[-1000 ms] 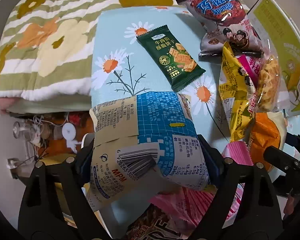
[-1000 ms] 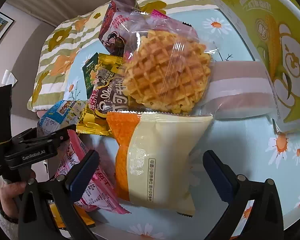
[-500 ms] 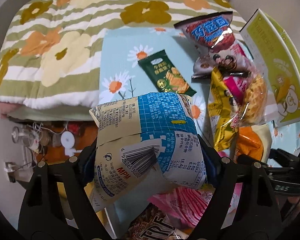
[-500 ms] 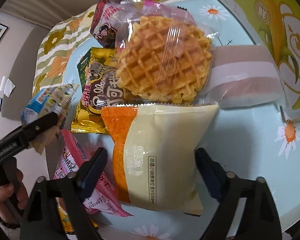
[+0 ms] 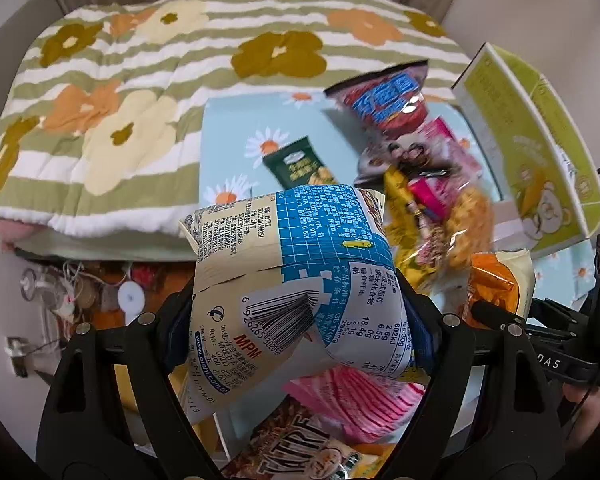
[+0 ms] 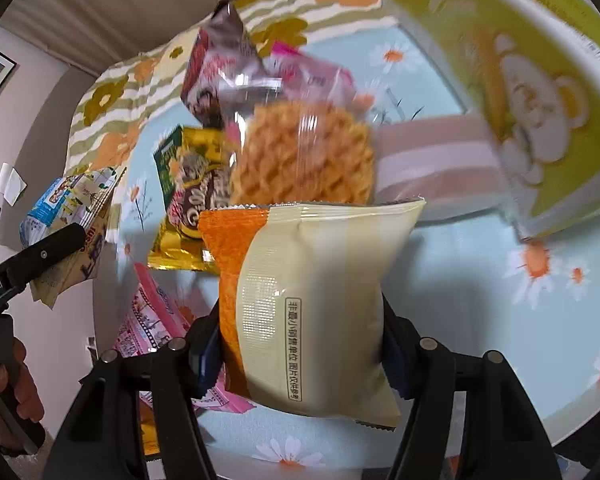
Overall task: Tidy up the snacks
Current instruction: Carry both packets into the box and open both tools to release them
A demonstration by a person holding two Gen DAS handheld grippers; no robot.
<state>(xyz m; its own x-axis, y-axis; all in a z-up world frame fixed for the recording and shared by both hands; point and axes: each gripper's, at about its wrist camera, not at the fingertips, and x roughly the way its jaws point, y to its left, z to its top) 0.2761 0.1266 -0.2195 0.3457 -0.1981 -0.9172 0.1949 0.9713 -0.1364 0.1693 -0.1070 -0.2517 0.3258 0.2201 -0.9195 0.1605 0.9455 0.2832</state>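
The left claw [image 5: 300, 320] is clenched on a blue-and-cream snack packet [image 5: 296, 276], barcode side facing the camera. The packet is clear of the surface [image 5: 228, 128], a daisy-print cloth in pale blue. Seen from the right wrist, the same packet [image 6: 70, 216] hangs at the far left, off the edge of the cloth.

Loose snacks lie on the cloth between the two claws: a green cracker packet [image 5: 300, 164], a red-and-blue crisp bag [image 5: 388, 100], a yellow packet [image 6: 188, 204], a clear-wrapped waffle [image 6: 304, 160] and a pink packet [image 6: 152, 324].

The right claw [image 6: 302, 344] has just been closing, and its jaws now press both sides of an orange-and-cream snack bag [image 6: 312, 300]. The bag's far end lies just beside the waffle. Whether the bag is off the cloth cannot be told.

At the right stands an open green carton [image 6: 540, 92] printed with a bear, its lower edge on the cloth.

Step in hand, as judged: pick-up, with one snack secured in each claw. The carton is the likely destination, though the task does not name it.

The next move calls for the following:
1. Lift the orange-and-cream bag clear of the waffle wrapper so nothing drags.
2. Carry each packet to the carton mouth one at a time, since the two claws work close together.
3. Release only once the packet is inside the carton walls.
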